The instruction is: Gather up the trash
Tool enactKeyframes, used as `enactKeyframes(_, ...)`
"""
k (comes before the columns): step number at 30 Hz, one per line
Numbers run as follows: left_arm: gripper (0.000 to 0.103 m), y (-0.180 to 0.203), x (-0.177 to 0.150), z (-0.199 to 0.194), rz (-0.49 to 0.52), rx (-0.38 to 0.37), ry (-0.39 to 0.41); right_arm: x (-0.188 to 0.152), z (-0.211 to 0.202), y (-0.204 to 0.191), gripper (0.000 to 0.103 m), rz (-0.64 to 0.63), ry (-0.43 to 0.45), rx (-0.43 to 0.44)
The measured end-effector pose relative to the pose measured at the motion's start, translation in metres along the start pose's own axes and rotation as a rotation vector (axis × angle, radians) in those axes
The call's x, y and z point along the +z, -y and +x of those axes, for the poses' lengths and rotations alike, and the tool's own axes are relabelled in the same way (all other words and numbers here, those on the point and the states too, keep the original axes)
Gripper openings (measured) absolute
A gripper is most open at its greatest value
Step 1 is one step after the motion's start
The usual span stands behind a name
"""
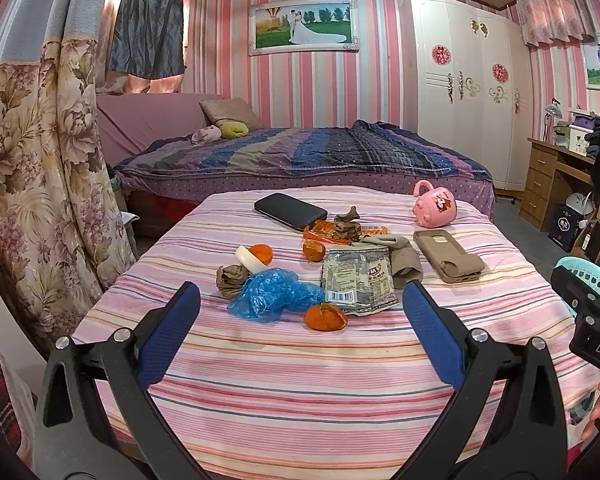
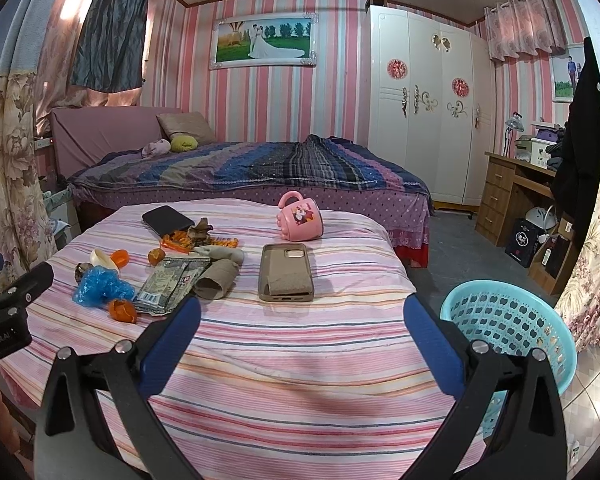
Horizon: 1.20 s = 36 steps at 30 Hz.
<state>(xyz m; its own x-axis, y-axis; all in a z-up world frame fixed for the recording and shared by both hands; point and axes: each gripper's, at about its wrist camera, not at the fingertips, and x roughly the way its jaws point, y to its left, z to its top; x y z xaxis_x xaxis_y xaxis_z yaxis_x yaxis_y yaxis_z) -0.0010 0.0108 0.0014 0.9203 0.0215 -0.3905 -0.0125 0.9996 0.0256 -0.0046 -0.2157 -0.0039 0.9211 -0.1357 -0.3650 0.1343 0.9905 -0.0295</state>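
On the pink striped worktop point(image 1: 300, 360) lie a crumpled blue plastic bag point(image 1: 274, 294) and orange peels point(image 1: 326, 316), untouched; both tongs point(image 1: 300, 320) point(image 2: 300, 332) gape empty, so picking trash for the turquoise basket point(image 2: 508, 328) likely comes next

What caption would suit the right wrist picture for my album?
Open right gripper hovers over a striped table strewn with trash, a pink mug and phone case; basket waits alongside.

Blue plastic bag point(image 1: 274, 294): crumpled on the striped cloth.
Orange peels point(image 1: 325, 316): scattered — one touches the bag.
Silver wrapper point(image 1: 358, 280): flat, beside the bag.
Basket point(image 2: 508, 324): turquoise, perforated — right of the table.
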Motion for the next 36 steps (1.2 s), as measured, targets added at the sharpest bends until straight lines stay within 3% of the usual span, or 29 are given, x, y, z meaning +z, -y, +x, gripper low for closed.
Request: enactKeyframes(36, 0.098, -0.009, 0.004, 0.001, 0.010, 0.014, 0.007, -0.002, 0.006, 0.005, 0.099, 0.028, -0.009, -0.040)
